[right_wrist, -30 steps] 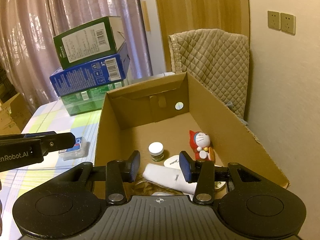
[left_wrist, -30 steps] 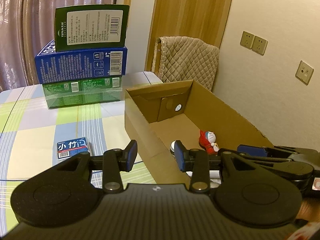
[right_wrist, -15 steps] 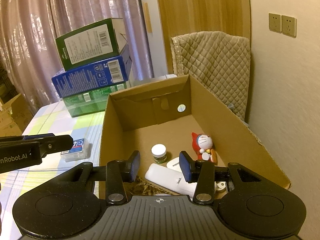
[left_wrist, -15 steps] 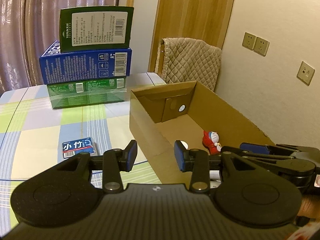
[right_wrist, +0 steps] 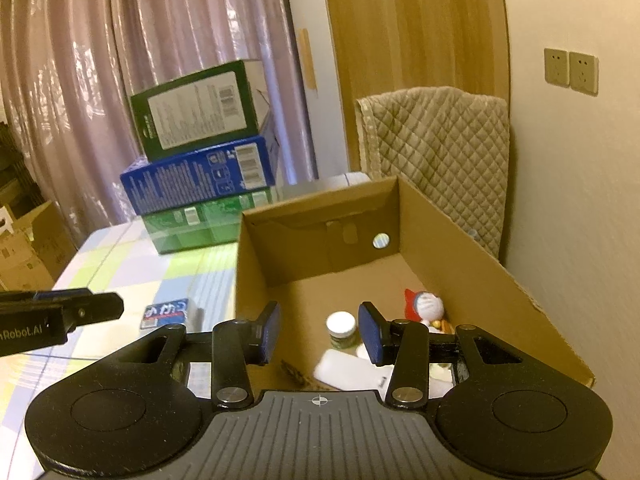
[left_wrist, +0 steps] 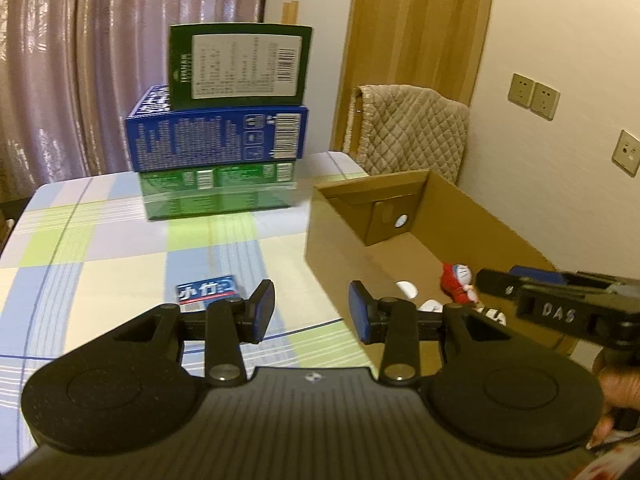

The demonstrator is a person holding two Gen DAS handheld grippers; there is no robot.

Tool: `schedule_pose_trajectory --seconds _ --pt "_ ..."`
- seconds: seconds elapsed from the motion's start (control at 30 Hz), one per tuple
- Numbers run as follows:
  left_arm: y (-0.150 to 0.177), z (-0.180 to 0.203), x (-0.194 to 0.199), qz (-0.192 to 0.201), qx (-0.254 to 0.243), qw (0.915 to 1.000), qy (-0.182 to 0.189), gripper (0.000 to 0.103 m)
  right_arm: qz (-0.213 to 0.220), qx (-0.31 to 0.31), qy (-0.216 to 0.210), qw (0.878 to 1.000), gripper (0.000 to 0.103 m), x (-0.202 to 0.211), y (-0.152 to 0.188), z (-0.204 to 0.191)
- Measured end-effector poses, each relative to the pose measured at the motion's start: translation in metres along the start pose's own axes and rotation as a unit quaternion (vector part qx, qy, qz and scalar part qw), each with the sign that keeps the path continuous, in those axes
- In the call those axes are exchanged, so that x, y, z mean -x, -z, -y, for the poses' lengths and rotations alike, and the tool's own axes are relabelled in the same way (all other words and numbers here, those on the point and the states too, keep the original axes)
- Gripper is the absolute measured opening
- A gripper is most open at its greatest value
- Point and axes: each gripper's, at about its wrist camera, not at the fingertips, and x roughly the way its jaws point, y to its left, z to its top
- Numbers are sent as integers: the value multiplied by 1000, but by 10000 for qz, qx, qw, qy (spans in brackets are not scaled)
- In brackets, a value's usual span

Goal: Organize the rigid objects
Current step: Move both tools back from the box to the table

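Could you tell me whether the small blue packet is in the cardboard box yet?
No, the small blue packet lies on the checked tablecloth, left of the cardboard box.

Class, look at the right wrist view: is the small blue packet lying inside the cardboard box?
No. The small blue packet lies on the checked tablecloth, outside the cardboard box's left wall.

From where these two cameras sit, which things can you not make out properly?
- White bottle, right view: the right gripper covers its near end.
- Toy figure, left view: the right gripper's finger hides its lower part.
- Small blue packet, left view: its near edge is behind the left gripper.
- Print on the stacked boxes, both views: too small and blurred.
- Cardboard box: its near end is hidden.
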Motion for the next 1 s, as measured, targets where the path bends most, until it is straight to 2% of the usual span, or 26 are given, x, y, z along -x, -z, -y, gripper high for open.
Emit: schedule_pose_trajectory --seconds 0.27,0.6,0.83,0.93,1.0 --pt "12 -35 17 -18 117 9995 -290 38 381 139 -317 9987 40 9 -3 -28" --pt "48 -90 39 -235 347 9960 -792 46 418 492 -744 9951 42 5 0 -67" --pt "86 -119 48 -503 530 9922 -1008 55 354 627 -997 9924 60 1 4 -89" --pt "106 -127 49 -660 654 9901 -1049 65 300 691 -1101 9911 70 -2 7 -101" --pt "118 -129 49 -744 704 9887 -1093 82 269 688 -1177 9903 77 -5 9 -108"
